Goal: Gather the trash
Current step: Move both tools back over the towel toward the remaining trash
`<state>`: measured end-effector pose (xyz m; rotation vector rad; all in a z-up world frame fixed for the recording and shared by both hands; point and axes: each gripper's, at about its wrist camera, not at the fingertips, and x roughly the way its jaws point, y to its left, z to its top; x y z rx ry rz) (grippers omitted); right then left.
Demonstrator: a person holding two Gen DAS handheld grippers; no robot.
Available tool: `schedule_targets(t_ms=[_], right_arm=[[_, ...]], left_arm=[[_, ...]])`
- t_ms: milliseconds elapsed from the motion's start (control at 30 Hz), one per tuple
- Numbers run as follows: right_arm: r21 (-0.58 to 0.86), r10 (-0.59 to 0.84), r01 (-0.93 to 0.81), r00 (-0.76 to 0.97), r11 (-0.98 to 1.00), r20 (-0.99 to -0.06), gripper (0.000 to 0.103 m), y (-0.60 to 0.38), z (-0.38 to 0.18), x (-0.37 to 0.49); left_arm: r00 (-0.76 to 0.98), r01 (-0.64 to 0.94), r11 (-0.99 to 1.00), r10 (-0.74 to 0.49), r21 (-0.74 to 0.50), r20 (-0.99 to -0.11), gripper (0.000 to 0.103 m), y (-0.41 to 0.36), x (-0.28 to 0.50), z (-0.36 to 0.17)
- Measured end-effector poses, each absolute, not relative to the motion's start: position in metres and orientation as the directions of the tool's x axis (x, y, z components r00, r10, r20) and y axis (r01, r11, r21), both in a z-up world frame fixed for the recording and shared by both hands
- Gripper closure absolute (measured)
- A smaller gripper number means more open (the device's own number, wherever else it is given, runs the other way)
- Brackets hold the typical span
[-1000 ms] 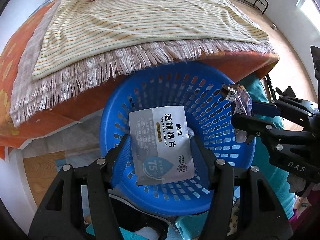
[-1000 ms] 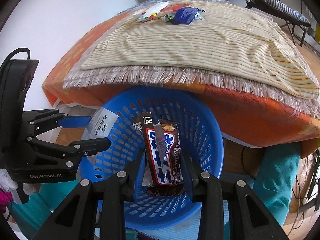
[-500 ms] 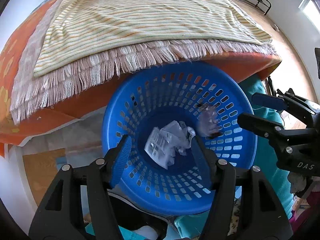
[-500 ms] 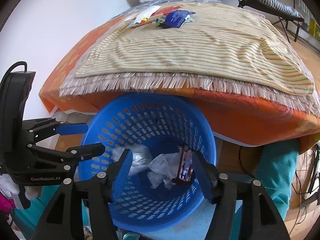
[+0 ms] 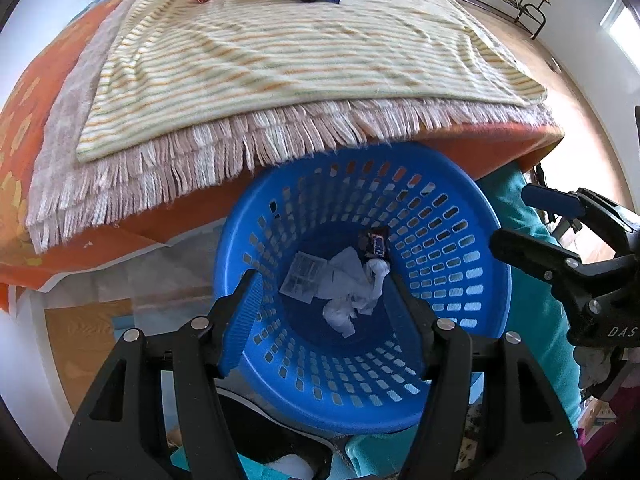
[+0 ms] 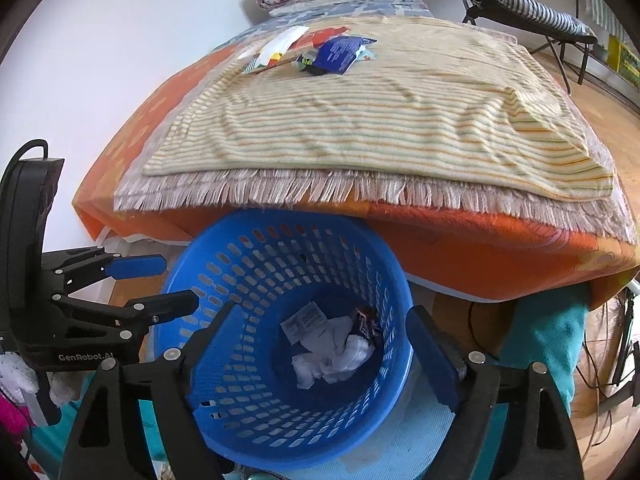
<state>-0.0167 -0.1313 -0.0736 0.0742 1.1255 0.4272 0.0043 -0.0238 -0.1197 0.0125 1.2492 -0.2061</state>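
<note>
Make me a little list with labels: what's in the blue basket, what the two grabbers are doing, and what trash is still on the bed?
container: round blue plastic basket with holes, on the floor below the bed edge
in basket: crumpled white tissue, flat white printed packet, dark candy wrapper
left hand-held gripper: open, empty, over the basket
right hand-held gripper: jaws just opened wide, empty, over the basket
still on bed: dark blue packet and white wrappers on the striped fringed blanket

Orange-covered bed (image 6: 460, 236), striped fringed blanket (image 6: 360, 128) on it, wrappers (image 6: 316, 54) atop
</note>
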Motion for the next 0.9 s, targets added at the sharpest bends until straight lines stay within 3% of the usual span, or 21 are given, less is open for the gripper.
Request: schedule_targets(t_ms=[433,900], right_arm=[[0.287,0.38,-0.276,0.39,0.917,-0.839,0.011,-0.139,-0.056,0.002],[0.255,0.361,-0.271,0.489,0.928,-0.794,0.011,-0.144,-0.019,0.046]], left_arm=[[0.356,0.14,0.985,-0.143,-0.098,-0.924,0.039,-0.019,0.025,-0.094],[0.458,0.1,0.993,-0.106,-0.067,-0.883,0.039,0.003,0.092,-0.044]])
